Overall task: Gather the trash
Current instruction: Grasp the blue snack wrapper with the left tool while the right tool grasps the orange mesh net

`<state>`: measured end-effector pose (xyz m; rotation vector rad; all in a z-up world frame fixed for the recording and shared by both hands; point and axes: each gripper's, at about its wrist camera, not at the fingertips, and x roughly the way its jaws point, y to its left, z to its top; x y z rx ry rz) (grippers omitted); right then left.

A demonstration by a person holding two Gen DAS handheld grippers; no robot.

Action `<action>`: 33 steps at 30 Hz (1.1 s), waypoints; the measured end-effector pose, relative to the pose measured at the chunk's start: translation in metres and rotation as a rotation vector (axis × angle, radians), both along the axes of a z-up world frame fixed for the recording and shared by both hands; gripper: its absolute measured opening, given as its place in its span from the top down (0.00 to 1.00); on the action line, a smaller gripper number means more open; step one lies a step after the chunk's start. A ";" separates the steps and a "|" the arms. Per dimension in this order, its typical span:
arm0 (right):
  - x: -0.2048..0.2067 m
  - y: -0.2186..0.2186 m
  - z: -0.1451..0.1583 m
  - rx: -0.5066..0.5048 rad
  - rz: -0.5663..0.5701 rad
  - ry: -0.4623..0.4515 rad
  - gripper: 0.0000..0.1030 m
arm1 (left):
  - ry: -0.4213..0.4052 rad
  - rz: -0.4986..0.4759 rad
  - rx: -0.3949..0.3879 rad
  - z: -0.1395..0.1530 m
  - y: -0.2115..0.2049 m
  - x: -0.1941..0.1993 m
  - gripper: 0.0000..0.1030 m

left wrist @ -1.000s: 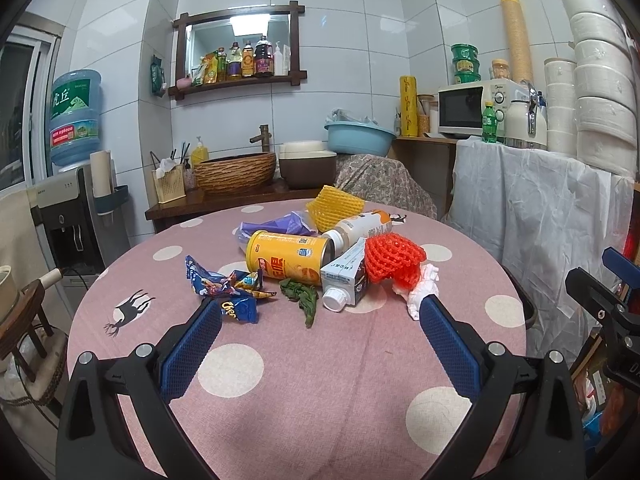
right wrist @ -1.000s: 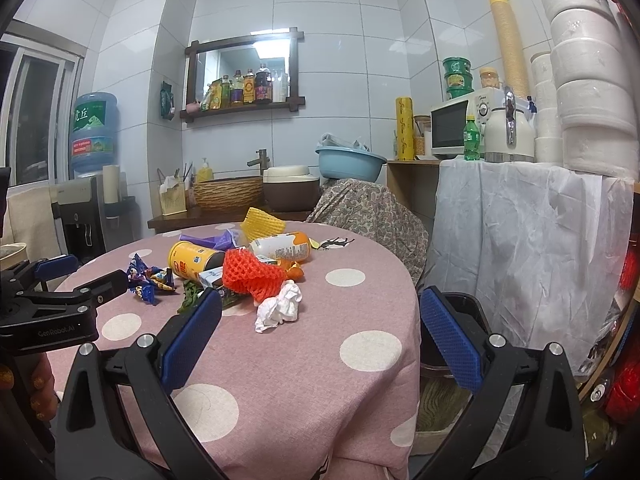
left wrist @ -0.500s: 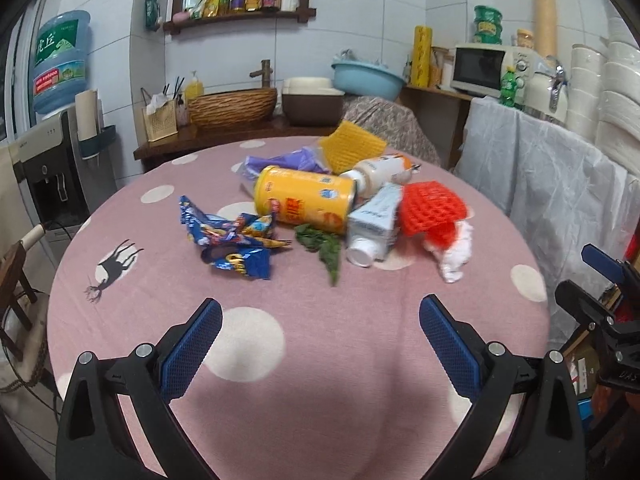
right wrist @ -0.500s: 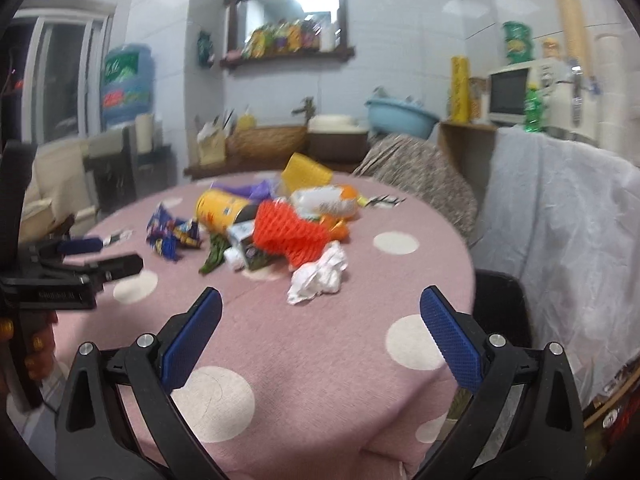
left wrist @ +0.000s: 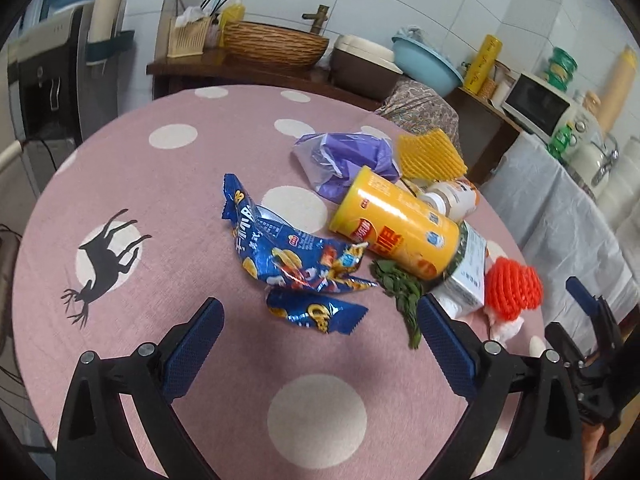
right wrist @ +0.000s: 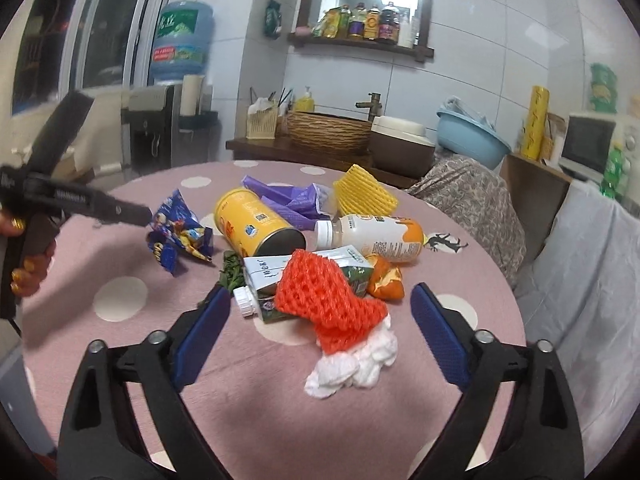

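A trash pile lies on the pink dotted round table (left wrist: 160, 184). Blue snack wrappers (left wrist: 288, 256) lie just ahead of my open, empty left gripper (left wrist: 318, 320). Beside them are a yellow can (left wrist: 396, 228) on its side, a green leaf (left wrist: 400, 292), a purple bag (left wrist: 344, 156) and yellow foam net (left wrist: 432, 152). My right gripper (right wrist: 320, 312) is open and empty, straddling the red foam net (right wrist: 324, 300) and white tissue (right wrist: 352, 364). A milk carton (right wrist: 272, 276), a bottle (right wrist: 372, 232) and orange peel (right wrist: 386, 280) lie behind.
A counter behind the table holds a wicker basket (right wrist: 328, 132), a brown pot (right wrist: 400, 144) and a blue basin (right wrist: 472, 140). A water dispenser (right wrist: 176, 92) stands left. A covered stand with a microwave (left wrist: 540, 104) is on the right.
Both grippers have moved forward and down toward the pile. The left now hovers over the blue wrappers; the right has closed in on the red net and tissue. Both stay open.
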<state>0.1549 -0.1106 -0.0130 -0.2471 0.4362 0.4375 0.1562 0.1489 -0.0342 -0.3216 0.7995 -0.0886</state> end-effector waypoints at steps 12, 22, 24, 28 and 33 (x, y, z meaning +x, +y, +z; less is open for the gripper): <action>0.022 0.016 -0.013 -0.134 -0.006 -0.017 0.48 | 0.091 0.057 -0.087 -0.018 0.021 0.039 0.25; 0.024 0.017 -0.014 -0.134 0.000 -0.047 0.84 | 0.116 0.081 -0.124 -0.026 0.033 0.049 0.53; 0.024 0.016 -0.013 -0.122 0.004 -0.053 0.87 | 0.112 0.087 -0.124 -0.024 0.035 0.048 0.58; 0.025 0.014 -0.008 -0.096 0.013 -0.056 0.88 | 0.102 0.102 -0.132 -0.020 0.036 0.045 0.74; 0.018 0.009 0.001 -0.058 0.025 -0.078 0.89 | 0.084 0.127 -0.111 -0.017 0.037 0.038 0.78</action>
